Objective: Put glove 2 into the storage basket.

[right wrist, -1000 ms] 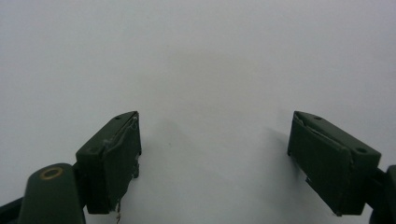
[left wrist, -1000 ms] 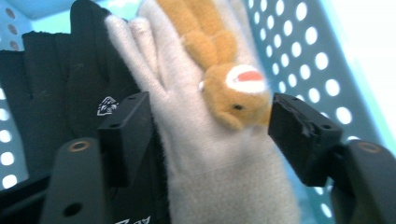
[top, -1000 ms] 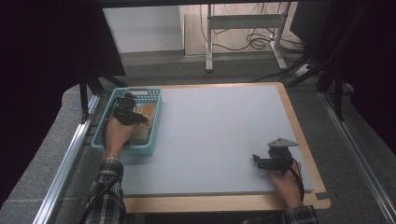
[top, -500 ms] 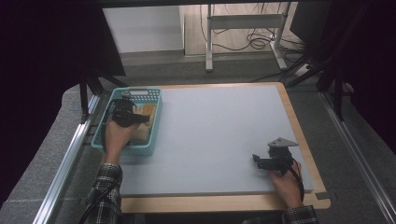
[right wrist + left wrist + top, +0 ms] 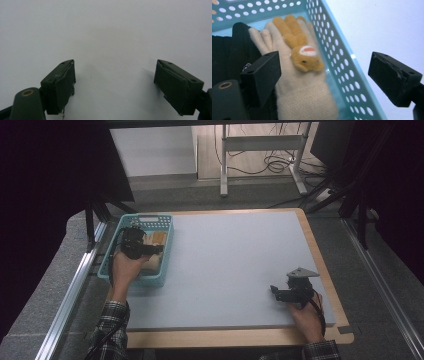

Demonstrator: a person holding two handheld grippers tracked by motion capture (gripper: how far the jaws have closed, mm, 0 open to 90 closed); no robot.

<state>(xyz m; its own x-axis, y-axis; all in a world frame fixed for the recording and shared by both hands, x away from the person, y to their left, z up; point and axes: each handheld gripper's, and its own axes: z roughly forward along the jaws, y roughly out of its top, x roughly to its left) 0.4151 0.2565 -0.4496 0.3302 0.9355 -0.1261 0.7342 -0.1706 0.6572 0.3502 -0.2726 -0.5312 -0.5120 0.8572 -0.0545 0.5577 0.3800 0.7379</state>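
Counting gloves: one cream glove [image 5: 299, 82] with one bear [image 5: 305, 56], one black glove [image 5: 227, 57]
Basket: one teal basket [image 5: 162, 247] holds both
Left gripper [image 5: 324, 72]: jaws apart above cream glove
Right gripper [image 5: 115, 85]: jaws apart, nothing inside, over the mat [image 5: 235, 255]

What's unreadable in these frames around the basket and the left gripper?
- Basket contents, high view: too small, and the left gripper and hand cover them.
- Cream glove, left gripper view: cuff cut off by the bottom edge.
- Dark item, left gripper view: near jaw and left edge hide most; can't tell what it is.
- Plush patch, left gripper view: slightly blurred.
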